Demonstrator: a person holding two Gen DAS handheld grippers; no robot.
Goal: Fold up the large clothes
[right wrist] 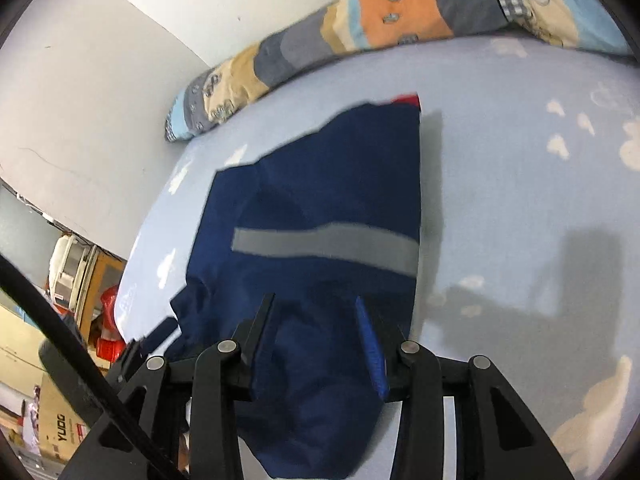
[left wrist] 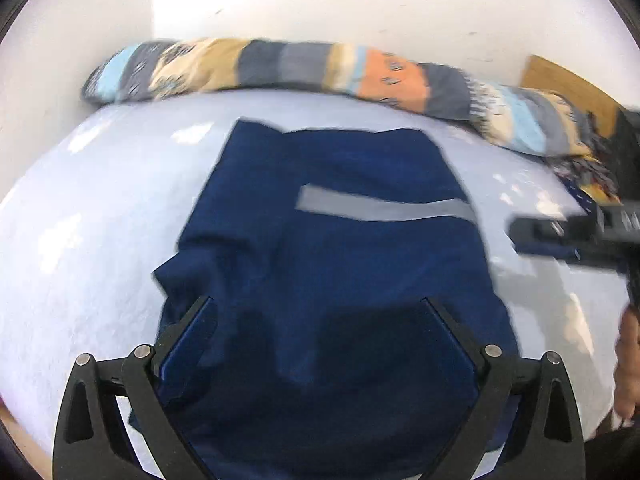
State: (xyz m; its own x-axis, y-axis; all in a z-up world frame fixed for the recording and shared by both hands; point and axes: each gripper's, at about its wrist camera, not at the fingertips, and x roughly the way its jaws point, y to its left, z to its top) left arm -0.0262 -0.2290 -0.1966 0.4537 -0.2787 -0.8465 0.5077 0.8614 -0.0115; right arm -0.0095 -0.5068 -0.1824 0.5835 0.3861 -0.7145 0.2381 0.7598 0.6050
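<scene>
A navy blue garment [left wrist: 328, 248] with a grey reflective stripe [left wrist: 384, 204] lies folded on the pale blue bed sheet [left wrist: 80, 240]. My left gripper [left wrist: 318, 304] is open, its jaws wide apart above the garment's near end. In the right wrist view the garment [right wrist: 320, 208] and its stripe [right wrist: 324, 246] show again, with a bit of red at its far corner. My right gripper [right wrist: 316, 304] is open over the garment's near part, with nothing between the fingers. The right gripper also shows in the left wrist view [left wrist: 580, 236] at the far right edge.
A long striped pillow [left wrist: 320, 68] lies along the white wall at the bed's far side; it also shows in the right wrist view [right wrist: 360, 20]. Cardboard boxes [right wrist: 60, 424] and red items [right wrist: 110, 320] stand beside the bed at left.
</scene>
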